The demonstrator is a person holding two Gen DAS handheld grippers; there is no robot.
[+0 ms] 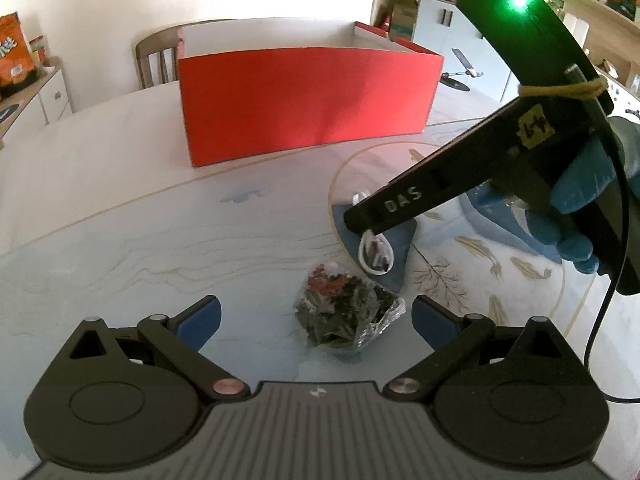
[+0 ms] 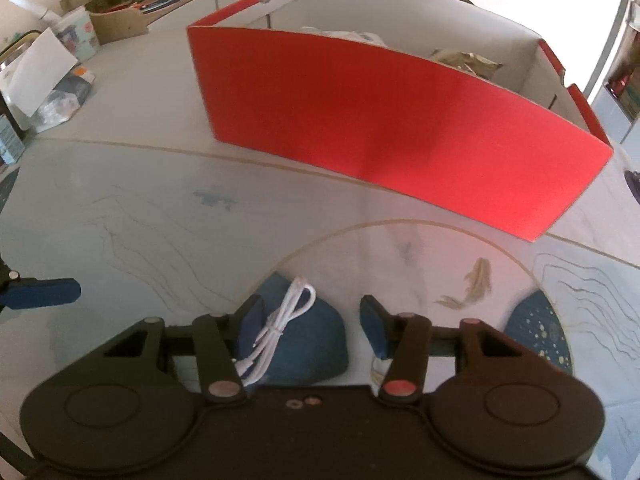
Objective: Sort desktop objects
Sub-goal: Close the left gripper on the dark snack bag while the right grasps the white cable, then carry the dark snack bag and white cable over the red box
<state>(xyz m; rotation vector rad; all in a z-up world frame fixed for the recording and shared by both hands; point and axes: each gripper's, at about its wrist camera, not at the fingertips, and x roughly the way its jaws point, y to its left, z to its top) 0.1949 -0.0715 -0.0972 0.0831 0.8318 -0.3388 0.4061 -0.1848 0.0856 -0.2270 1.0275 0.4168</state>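
Observation:
A clear packet of dark and red dried bits [image 1: 347, 312] lies on the table between the open fingers of my left gripper [image 1: 316, 322]. A coiled white cable [image 2: 280, 328] lies on a blue patch of the tablecloth, between the open fingers of my right gripper [image 2: 312, 324], nearer the left finger. In the left wrist view the right gripper [image 1: 362, 222] hangs tilted just above the cable [image 1: 376, 254]. A red open box [image 1: 308, 100] stands behind; in the right wrist view it [image 2: 400, 132] holds several items.
A wooden chair [image 1: 154, 60] stands behind the box. A cabinet with an orange bag [image 1: 12, 54] is at the far left. Boxes and papers [image 2: 44, 76] sit at the table's left edge. The left gripper's blue fingertip [image 2: 44, 292] shows at the left.

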